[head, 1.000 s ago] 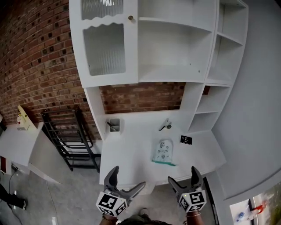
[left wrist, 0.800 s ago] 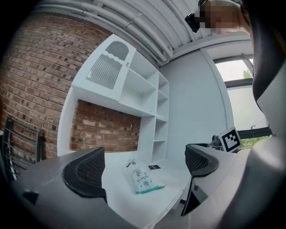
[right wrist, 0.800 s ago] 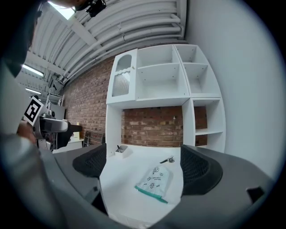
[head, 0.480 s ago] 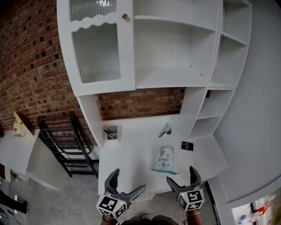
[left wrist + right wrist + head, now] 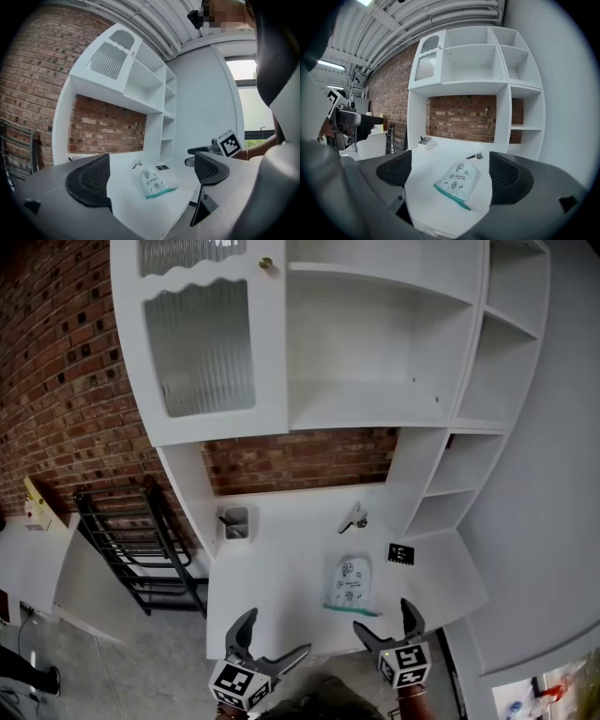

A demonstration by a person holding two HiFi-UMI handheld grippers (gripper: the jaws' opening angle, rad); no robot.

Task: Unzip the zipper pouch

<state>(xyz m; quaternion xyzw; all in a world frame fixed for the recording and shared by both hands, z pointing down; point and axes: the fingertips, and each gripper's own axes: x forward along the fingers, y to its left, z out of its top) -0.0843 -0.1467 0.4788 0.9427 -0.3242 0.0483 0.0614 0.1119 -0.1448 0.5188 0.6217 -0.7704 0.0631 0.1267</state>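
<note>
A home-style study nook inside an industrial hall.
A white shelf unit (image 5: 375, 343) with a ribbed-glass cabinet door (image 5: 202, 348) and a built-in counter (image 5: 281, 587) stands against a bare brick wall (image 5: 56, 381); exposed white ceiling pipes (image 5: 454, 11) and a strip light (image 5: 330, 64) run overhead, a black metal rack (image 5: 131, 540) stands beside the unit, and the floor (image 5: 112, 681) is grey like concrete.

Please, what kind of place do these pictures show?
Probably an indoor studio or workshop set up like a home study: a white desk with open shelves stands against a brick wall, under an industrial ceiling of bare pipes.
</note>
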